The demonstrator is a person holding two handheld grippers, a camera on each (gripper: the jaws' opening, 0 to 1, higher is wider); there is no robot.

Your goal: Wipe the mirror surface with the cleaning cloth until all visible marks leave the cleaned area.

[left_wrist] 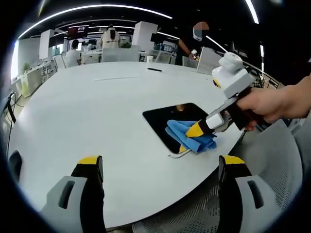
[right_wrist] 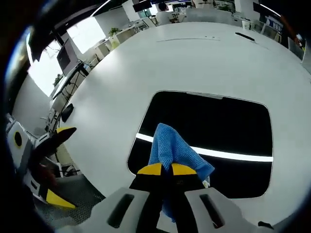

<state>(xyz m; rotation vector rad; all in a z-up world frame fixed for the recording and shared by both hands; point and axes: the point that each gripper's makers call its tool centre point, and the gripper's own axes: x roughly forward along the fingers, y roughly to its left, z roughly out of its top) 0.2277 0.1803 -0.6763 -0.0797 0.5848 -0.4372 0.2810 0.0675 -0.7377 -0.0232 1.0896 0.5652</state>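
Two yellow-tipped jaws of the right gripper (right_wrist: 162, 169) pinch the blue cleaning cloth (right_wrist: 171, 150) flat on the dark mirror (right_wrist: 218, 126) at its near edge, probably to drag it across, while the left gripper (left_wrist: 160, 167) waits spread and empty over the white table (left_wrist: 97, 107) beyond.

We see a broad white table (left_wrist: 97, 111) with open surface to the left of and beyond the mirror (left_wrist: 167, 121). On the mirror's near right part lies the blue cloth (right_wrist: 172, 150), pinched between the closed jaws of the right gripper (right_wrist: 165, 170), so that corner is taken. Our left gripper (left_wrist: 160, 167) hangs with jaws wide apart over the near table edge, well apart from the mirror. A grey mesh chair (left_wrist: 277, 174) stands off the table's near right edge. A small dark object (left_wrist: 154, 70) lies on the far tabletop.
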